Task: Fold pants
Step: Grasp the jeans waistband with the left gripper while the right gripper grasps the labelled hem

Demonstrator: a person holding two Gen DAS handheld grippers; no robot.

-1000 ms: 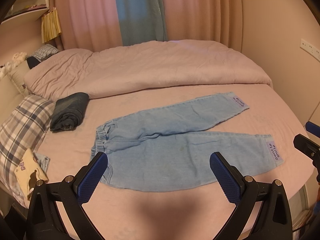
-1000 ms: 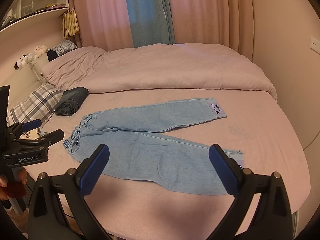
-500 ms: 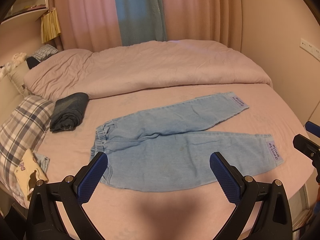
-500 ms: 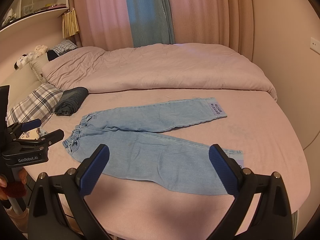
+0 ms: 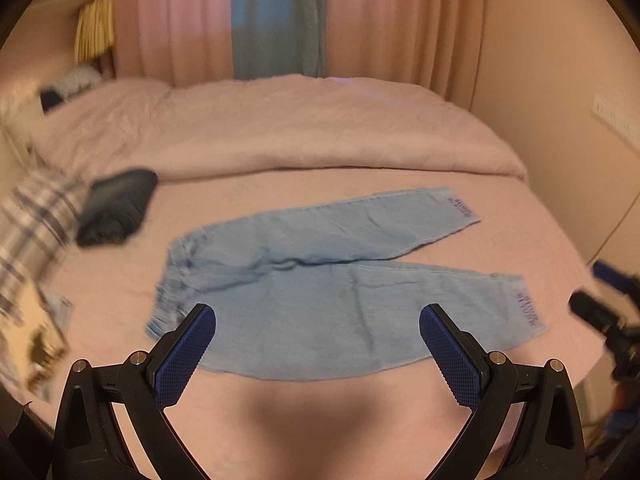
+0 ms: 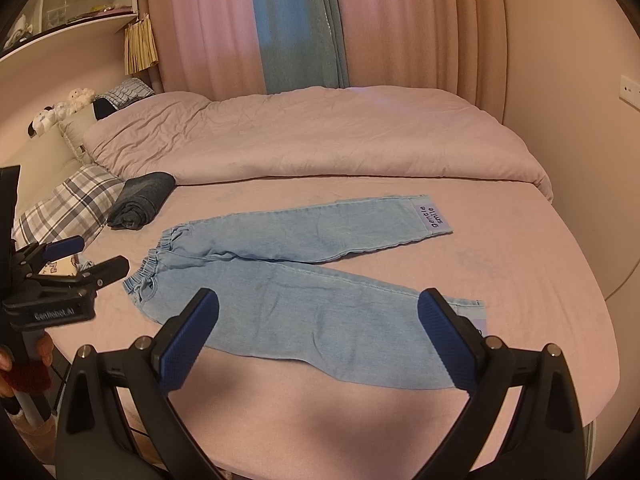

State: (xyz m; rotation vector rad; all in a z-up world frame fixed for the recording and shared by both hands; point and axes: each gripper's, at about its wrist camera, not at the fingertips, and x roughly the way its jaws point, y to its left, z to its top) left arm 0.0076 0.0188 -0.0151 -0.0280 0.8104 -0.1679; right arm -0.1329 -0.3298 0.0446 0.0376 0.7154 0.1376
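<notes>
Light blue denim pants (image 5: 320, 288) lie flat on the pink bed, waistband to the left, two legs spread to the right with purple cuff labels. They also show in the right wrist view (image 6: 304, 280). My left gripper (image 5: 318, 320) is open and empty, held above the near edge of the pants. My right gripper (image 6: 318, 308) is open and empty, over the near leg. The left gripper shows at the left edge of the right wrist view (image 6: 76, 268), and the right gripper shows blurred at the right edge of the left wrist view (image 5: 600, 312).
A folded dark garment (image 6: 142, 200) lies left of the waistband beside a plaid pillow (image 6: 68, 208). A pink duvet (image 6: 312, 136) is bunched along the far half of the bed. Curtains (image 6: 296, 24) hang behind. The bed's front edge (image 6: 360, 432) is below the grippers.
The left wrist view has become blurred and shifted, so the left gripper is moving, a little closer to the pants. The right gripper and the pants have hardly moved.
</notes>
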